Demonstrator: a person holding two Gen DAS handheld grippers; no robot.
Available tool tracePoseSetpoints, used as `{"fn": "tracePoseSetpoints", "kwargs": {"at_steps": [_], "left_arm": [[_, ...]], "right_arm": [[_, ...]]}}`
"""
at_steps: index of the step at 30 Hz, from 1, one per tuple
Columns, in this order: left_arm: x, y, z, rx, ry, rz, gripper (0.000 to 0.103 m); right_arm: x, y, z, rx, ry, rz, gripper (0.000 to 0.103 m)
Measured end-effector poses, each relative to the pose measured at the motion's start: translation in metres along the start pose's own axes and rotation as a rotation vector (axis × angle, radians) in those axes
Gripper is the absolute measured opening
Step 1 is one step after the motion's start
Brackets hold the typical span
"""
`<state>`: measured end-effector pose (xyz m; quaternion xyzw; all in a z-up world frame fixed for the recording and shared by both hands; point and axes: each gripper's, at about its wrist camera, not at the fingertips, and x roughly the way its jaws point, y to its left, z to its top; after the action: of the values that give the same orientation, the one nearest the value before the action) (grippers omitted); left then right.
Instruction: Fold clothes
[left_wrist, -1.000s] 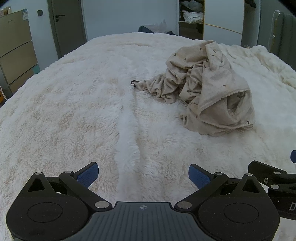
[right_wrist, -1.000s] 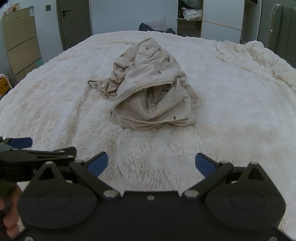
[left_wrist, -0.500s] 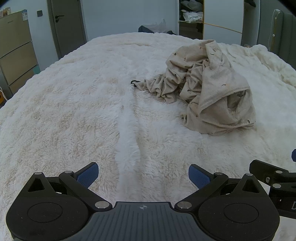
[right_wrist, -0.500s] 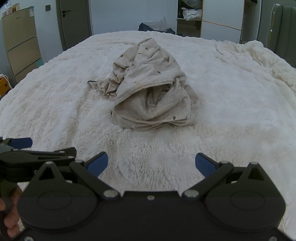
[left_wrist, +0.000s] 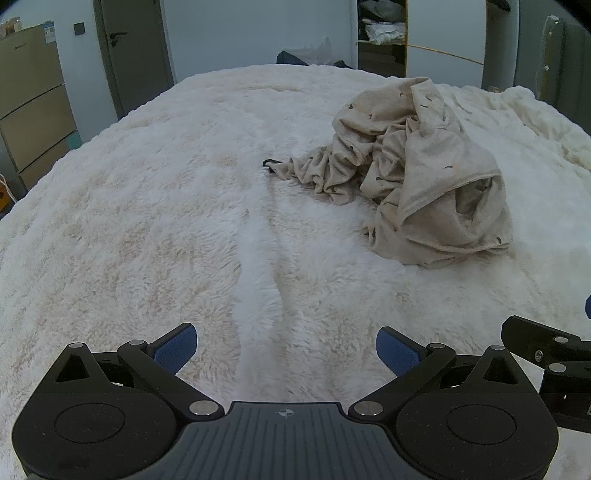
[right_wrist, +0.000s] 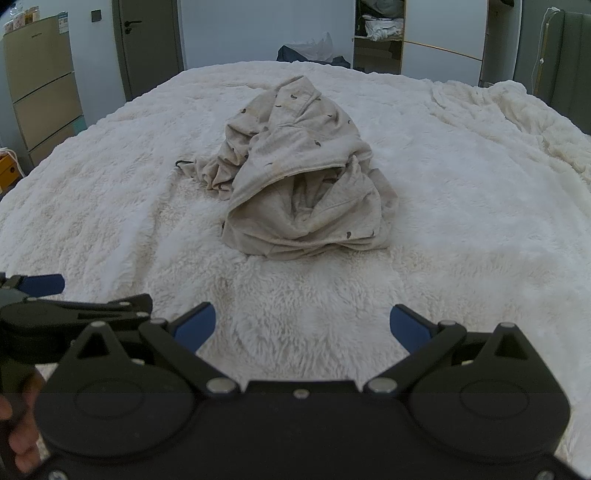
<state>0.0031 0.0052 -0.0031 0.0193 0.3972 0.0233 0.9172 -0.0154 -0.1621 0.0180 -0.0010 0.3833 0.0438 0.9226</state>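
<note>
Jaws wide on both grippers as before, crumpled beige garment unmoved on fluffy blanket

A white fluffy blanket covers the whole bed. Behind the far edge of the bed stand a grey door and an open wardrobe with folded laundry; a beige drawer cabinet stands beyond the left edge.

The blanket filling mid-frame looks like shaggy, fluffy cream pile. On it, the crumpled garment is soft, matt beige cloth. The left gripper at the lower edge is matt black plastic, with textured blue pads.
</note>
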Motion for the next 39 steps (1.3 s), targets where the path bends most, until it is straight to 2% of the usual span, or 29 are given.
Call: {"fn": "tracePoseSetpoints", "kwargs": {"at_steps": [39], "left_arm": [[-0.003, -0.0059, -0.0018, 0.031, 0.009, 0.003, 0.103]], "right_arm": [[0.0021, 0.0019, 0.003, 0.0, 0.008, 0.001, 0.102]]}}
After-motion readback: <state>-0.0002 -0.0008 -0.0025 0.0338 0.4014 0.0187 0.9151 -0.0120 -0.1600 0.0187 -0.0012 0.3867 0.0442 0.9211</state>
